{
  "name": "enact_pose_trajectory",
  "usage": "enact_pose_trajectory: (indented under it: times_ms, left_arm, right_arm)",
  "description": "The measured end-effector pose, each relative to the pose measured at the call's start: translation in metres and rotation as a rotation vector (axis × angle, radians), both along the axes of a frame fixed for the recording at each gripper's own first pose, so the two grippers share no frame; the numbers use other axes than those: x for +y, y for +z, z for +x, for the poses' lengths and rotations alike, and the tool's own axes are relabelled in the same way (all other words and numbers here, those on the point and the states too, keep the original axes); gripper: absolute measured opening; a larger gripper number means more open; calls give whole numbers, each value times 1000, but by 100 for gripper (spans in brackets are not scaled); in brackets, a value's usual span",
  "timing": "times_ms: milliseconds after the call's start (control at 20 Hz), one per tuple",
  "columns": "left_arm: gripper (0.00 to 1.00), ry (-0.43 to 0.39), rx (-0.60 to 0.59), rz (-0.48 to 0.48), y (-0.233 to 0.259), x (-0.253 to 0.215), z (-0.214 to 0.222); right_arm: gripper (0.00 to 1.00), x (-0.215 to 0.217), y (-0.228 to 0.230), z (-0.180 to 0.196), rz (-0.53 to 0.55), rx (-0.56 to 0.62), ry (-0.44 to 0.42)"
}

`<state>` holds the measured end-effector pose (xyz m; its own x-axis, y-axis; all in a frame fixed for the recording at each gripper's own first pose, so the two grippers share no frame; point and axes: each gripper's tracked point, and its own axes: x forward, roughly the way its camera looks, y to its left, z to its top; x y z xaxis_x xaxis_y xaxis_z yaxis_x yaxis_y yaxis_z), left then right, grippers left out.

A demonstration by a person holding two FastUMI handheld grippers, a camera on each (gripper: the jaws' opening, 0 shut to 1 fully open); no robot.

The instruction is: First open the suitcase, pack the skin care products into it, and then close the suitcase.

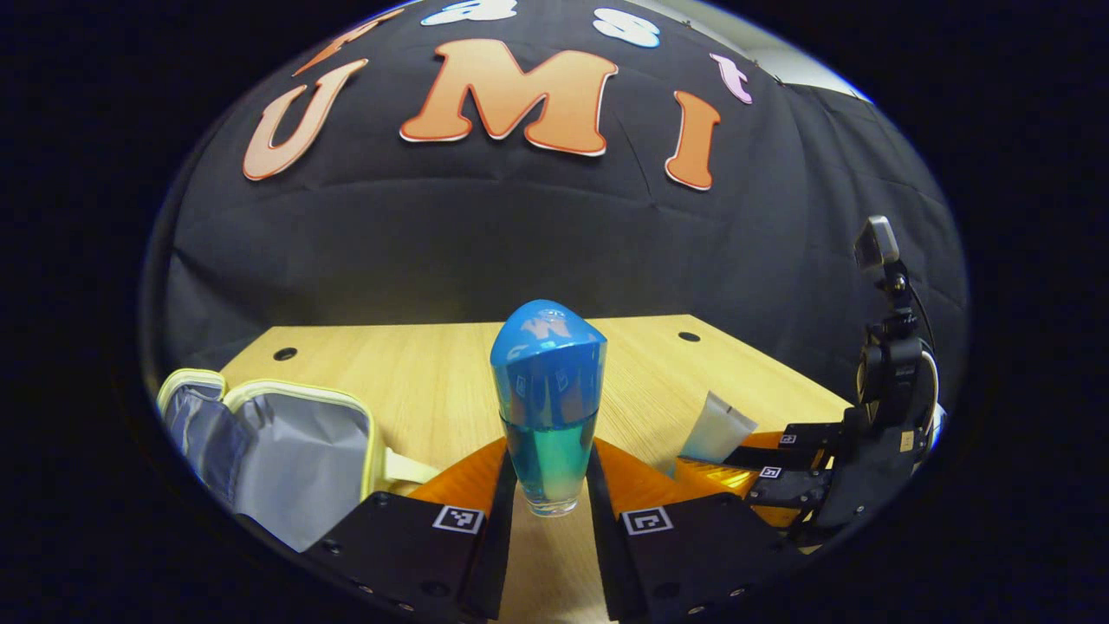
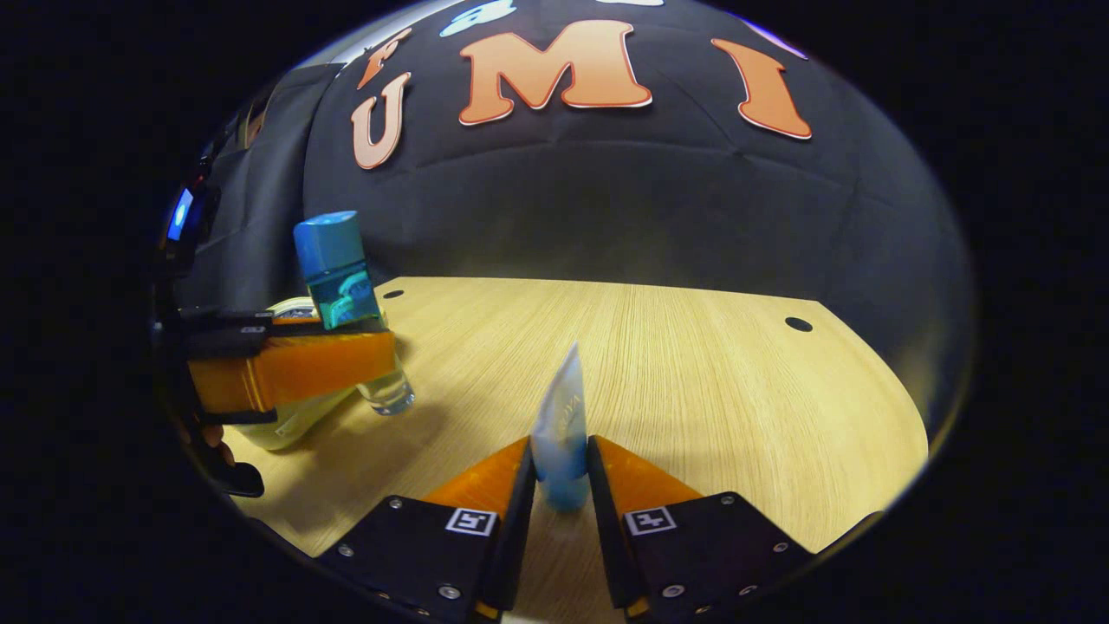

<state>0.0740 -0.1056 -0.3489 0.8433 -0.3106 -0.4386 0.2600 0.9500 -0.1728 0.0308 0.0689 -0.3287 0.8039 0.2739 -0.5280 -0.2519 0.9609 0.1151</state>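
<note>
Our left gripper clamps a clear bottle of blue-green liquid with a glossy blue cap, upright above the wood-grain table. Our right gripper pinches a soft, flat pale tube, its lower end hidden between the fingers. The grey-lined, yellow-trimmed suitcase lies open at left, partly cut off.
</note>
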Motion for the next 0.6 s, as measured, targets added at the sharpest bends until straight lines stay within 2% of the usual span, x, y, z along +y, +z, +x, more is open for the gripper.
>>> enact_pose_trajectory:
  times_ms: [50, 200, 250, 450, 500, 550, 600]
  left_arm:
    - [43, 9, 5, 6, 5, 6, -1]
    - [41, 30, 2, 7, 30, 19, -1]
    - [45, 37, 1, 14, 38, 24, -4]
    - [41, 72, -22, 34, 74, 55, -7]
    - [43, 86, -25, 40, 80, 64, -8]
    - [45, 97, -23, 47, 85, 73, -9]
    - [43, 111, -19, 52, 88, 84, -13]
  right_arm:
    - [35, 2, 8, -1, 21, 7, 1]
    - [33, 9, 32, -7, 55, 17, 7]
    - [33, 9, 44, -8, 62, 6, 7]
    - [30, 14, 83, -11, 89, -22, 22]
    - [24, 16, 89, -12, 96, -20, 24]
    - [28, 19, 95, -12, 109, -19, 23]
    - [28, 20, 101, -13, 119, -15, 18]
